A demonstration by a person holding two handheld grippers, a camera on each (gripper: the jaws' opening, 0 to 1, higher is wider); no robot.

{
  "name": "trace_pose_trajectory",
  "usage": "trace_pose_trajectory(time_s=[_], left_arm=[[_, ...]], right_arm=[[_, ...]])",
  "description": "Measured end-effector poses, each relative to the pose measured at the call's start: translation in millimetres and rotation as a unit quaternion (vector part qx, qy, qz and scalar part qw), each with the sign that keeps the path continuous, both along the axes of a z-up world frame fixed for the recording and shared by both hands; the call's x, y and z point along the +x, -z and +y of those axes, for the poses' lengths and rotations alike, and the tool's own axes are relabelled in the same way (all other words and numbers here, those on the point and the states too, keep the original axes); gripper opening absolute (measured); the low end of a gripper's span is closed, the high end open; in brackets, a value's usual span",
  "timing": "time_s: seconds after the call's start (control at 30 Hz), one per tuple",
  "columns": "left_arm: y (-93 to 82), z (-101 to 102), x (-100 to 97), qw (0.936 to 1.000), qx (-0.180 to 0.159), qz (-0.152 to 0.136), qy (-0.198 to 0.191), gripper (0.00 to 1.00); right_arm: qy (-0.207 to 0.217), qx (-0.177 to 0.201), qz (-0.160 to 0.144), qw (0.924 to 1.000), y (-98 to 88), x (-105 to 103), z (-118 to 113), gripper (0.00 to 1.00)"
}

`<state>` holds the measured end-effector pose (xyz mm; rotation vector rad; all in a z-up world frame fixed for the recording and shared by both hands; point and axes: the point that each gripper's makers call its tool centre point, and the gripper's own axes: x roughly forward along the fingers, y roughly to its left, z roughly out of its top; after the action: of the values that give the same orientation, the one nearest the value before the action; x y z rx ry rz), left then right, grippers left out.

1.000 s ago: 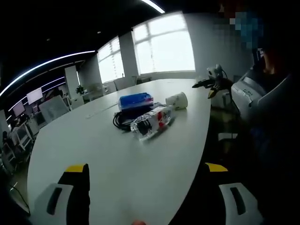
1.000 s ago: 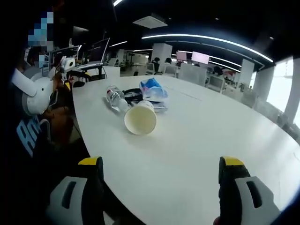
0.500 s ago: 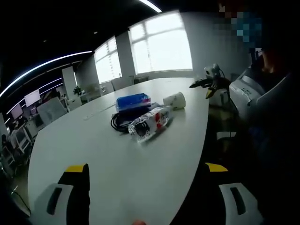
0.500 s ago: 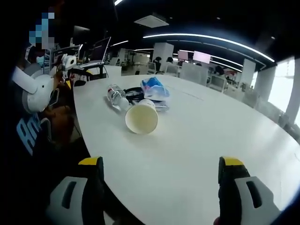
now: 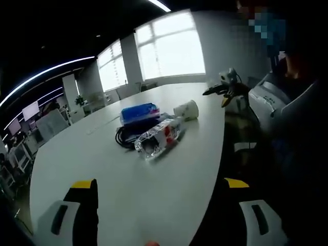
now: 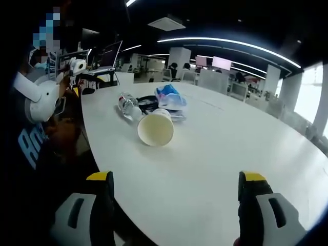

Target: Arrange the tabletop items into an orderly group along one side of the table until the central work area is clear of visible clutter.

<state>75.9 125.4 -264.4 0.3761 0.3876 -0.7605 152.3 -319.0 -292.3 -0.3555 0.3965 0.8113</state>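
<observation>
Left gripper view: left claw [image 5: 160, 197] spread wide, empty, over near counter [image 5: 102, 169] edge. Ahead lie plastic bottle [image 5: 156, 140] on its side, black cable [image 5: 125, 136], blue packet [image 5: 138, 113], paper cup [image 5: 186, 109] tipped over. The cluster sits slightly lower-left in the picture than a second ago; camera shift.

Right gripper view: right claw [image 6: 174, 200] spread, empty. Cup mouth faces camera, bottle and packet behind. Barely changed.

Left gripper view: low over the desk [image 5: 102, 169] edge, facing the windows [image 5: 169, 46]. Right gripper view: opposite end, facing the office interior. Both share the central clutter, bottle [image 5: 156, 141] and cup [image 6: 155, 128], at 12 o'clock, well apart from each camera.
</observation>
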Motion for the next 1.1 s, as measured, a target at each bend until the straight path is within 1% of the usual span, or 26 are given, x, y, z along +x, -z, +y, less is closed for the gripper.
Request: trace_pose_trajectory(time_s=[0.3, 0.5, 0.73, 1.1], left_arm=[[-0.3, -14, 4.7, 0.9997, 0.008, 0.004, 0.021, 1.0], [0.0, -21, 7.5, 0.9995, 0.012, 0.004, 0.028, 1.0], [-6.3, -33, 9.9, 0.999, 0.006, -0.004, 0.044, 1.0], [-9.4, -50, 13.6, 0.9979, 0.004, -0.005, 0.065, 1.0]], right_arm=[[-0.002, 0.001, 0.001, 1.0, 2.5, -1, 3, 0.98], [-0.005, 0.003, 0.0, 1.0, 1.7, -1, 4, 0.97], [-0.009, 0.005, -0.001, 1.0, 1.4, -1, 4, 0.97], [-0.012, 0.006, -0.001, 0.9999, 2.4, -3, 6, 0.97]])
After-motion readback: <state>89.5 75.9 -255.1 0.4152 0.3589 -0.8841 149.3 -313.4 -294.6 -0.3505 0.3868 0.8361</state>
